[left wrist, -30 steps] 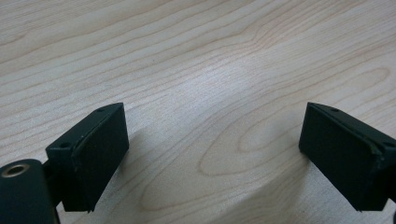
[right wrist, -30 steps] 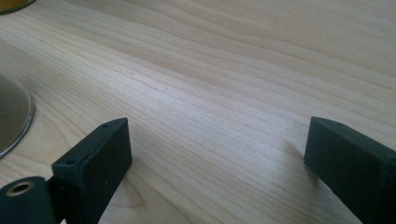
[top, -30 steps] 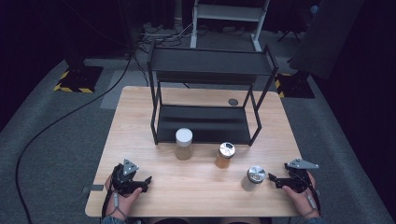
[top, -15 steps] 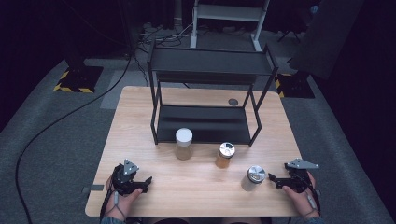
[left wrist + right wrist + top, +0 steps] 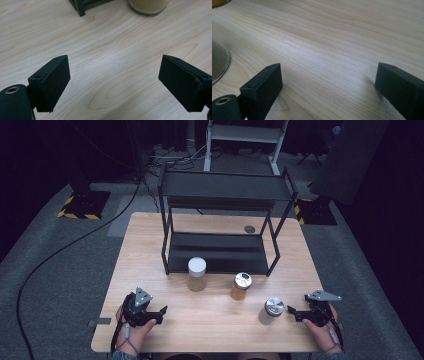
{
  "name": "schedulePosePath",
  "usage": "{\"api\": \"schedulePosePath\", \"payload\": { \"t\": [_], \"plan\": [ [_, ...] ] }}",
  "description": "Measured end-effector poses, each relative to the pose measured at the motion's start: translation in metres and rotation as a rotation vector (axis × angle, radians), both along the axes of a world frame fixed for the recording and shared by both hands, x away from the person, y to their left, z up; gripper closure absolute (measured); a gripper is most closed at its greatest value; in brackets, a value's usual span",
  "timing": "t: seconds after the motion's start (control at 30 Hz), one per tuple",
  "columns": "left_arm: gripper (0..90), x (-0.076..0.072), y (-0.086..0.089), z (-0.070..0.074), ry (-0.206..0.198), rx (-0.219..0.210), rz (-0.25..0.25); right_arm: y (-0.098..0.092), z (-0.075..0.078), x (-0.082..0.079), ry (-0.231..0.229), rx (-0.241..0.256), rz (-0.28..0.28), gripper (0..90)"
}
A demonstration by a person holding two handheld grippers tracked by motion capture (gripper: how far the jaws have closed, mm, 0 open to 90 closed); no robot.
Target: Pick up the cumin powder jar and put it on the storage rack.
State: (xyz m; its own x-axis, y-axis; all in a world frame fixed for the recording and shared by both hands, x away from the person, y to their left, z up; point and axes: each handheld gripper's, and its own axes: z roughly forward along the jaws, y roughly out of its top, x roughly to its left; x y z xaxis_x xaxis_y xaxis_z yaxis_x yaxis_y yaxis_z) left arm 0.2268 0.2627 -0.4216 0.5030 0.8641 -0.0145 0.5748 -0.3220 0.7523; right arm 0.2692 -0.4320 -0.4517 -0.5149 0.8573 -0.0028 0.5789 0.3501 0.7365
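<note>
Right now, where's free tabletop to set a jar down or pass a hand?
Open: the front strip of the table between the left gripper and the silver-lid jar, and the left edge beside the rack. Crowded: the rack's front, where the white-lid jar and amber jar stand; the right gripper sits close to the silver-lid jar.

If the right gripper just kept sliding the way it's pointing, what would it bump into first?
Probably the silver-lidded jar. In the high view the right gripper sits low on the table with its open jaws aimed at that jar, and nothing lies between them. The right gripper view puts the jar slightly off to one side, so it might only clip it.
</note>
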Motion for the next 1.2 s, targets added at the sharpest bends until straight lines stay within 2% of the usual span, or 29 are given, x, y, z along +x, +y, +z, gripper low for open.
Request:
{"api": "schedulePosePath", "payload": {
  "t": [0.5, 0.67, 0.77, 1.0, 1.2],
  "plan": [
    [12.6, 0.010, -0.007, 0.033, -0.022, -0.047, -0.068, 0.000, 0.000, 0.000, 0.000, 0.000, 0.000, 7.4],
    [11.9, 0.013, -0.008, 0.047, -0.043, -0.069, -0.087, 0.000, 0.000, 0.000, 0.000, 0.001, 0.000, 7.5],
    [11.8, 0.015, -0.013, 0.053, -0.055, -0.059, -0.098, 0.000, 0.000, 0.000, 0.000, 0.001, 0.000, 7.4],
    [11.7, 0.021, -0.019, 0.059, -0.068, -0.086, -0.112, 0.000, 0.000, 0.000, 0.000, 0.000, 0.004, 7.4],
    [11.9, 0.028, -0.027, 0.063, -0.080, -0.091, -0.121, 0.000, 0.000, 0.000, -0.001, 0.000, 0.007, 7.5]
  ]
}}
